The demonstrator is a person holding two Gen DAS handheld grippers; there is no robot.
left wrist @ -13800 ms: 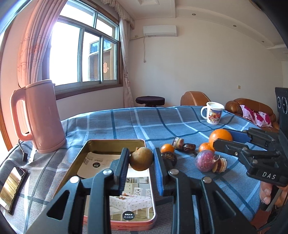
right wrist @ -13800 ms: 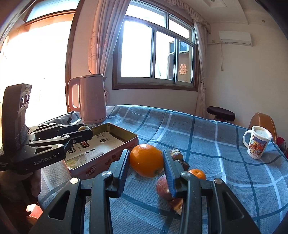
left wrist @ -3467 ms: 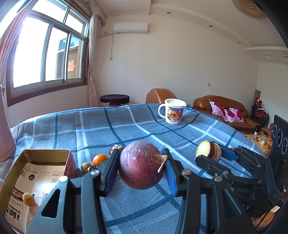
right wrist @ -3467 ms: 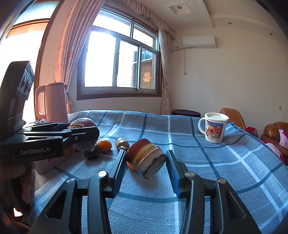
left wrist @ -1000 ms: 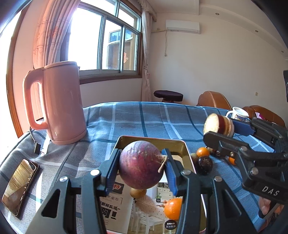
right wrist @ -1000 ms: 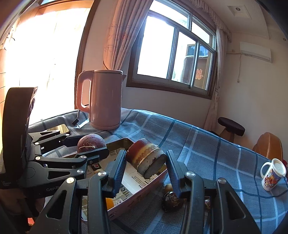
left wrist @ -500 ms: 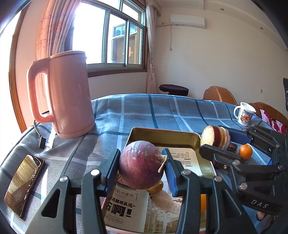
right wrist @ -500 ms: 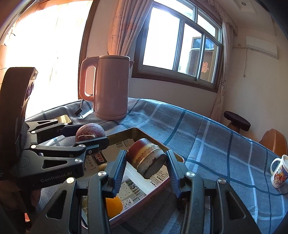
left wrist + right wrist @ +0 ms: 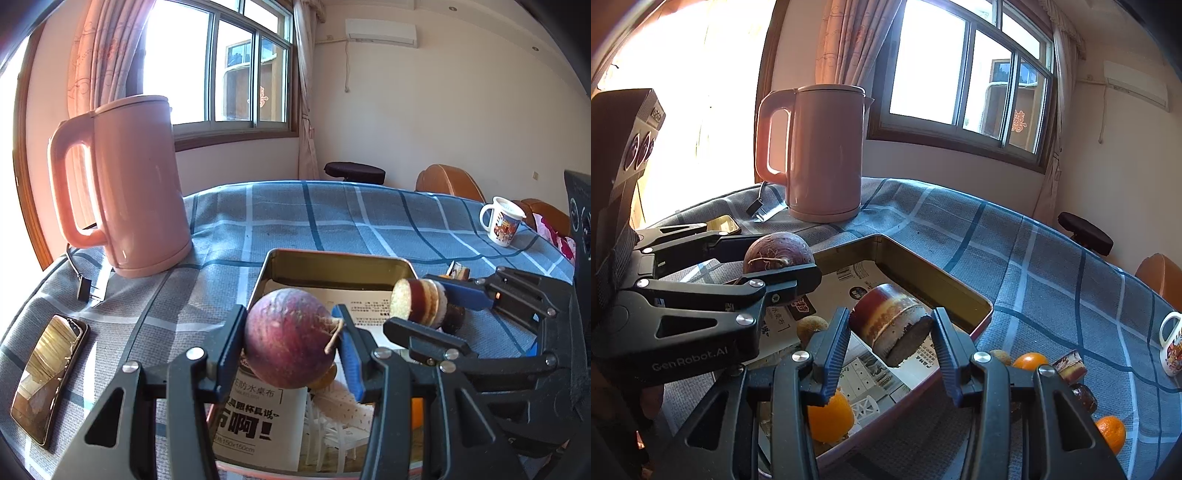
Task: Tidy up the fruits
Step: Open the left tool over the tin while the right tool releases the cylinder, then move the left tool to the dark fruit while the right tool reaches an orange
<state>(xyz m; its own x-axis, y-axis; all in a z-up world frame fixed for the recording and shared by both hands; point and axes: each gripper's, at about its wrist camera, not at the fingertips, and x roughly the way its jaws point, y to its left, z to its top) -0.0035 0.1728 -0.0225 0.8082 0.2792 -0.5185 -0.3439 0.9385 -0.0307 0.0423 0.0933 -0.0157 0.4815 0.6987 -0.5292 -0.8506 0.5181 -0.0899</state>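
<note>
Change: since a second earlier both loads had come over the tin tray (image 9: 934,284), the right one lower than before.
Left hand-held gripper (image 9: 291,350): clamped on a purple round fruit (image 9: 290,347), held above the tray's near end.
Right hand-held gripper (image 9: 890,339): clenched on a banded cylindrical piece (image 9: 890,326), over the tray's paper lining.
Right view only: an orange (image 9: 829,415) and a small brown fruit (image 9: 811,328) lay in the tray; two small oranges (image 9: 1029,360) sat on the counter (image 9: 1052,266) beside it.
Left view only: a phone (image 9: 46,380) lay at the counter's left edge.
</note>
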